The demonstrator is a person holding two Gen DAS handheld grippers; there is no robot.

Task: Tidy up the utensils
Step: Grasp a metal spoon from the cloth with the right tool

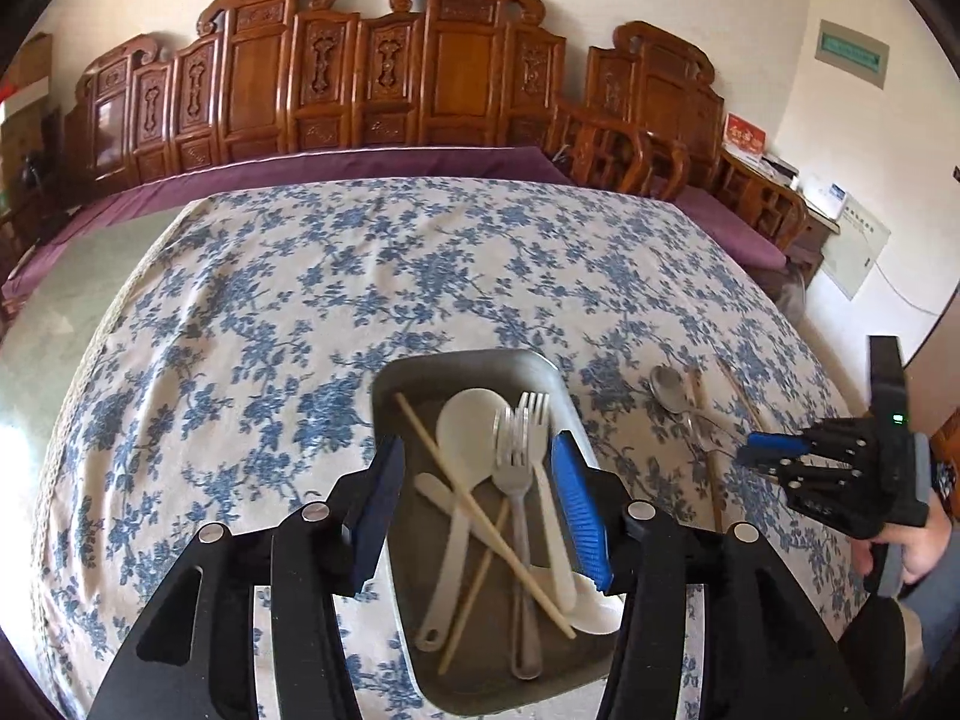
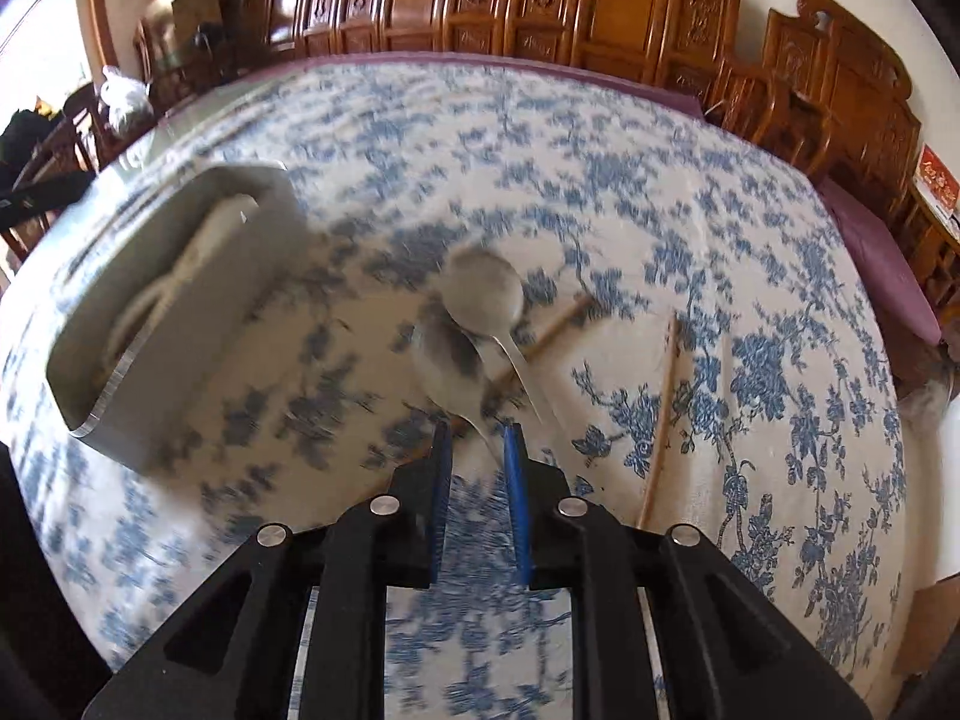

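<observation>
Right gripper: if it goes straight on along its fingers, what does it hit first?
Most likely the metal spoon: its handle runs down toward the gap just ahead of the right gripper, whose fingers stand slightly apart with nothing between them. The frame is blurred, so depth is uncertain.

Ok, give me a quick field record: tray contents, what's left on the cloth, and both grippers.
tray: white spoons, metal forks, two chopsticks
left on cloth: metal spoons, chopsticks, right of tray
left gripper: open above tray, nothing between jaws
right gripper: narrowly open, empty, near spoon handles
table: blue floral cloth
</observation>
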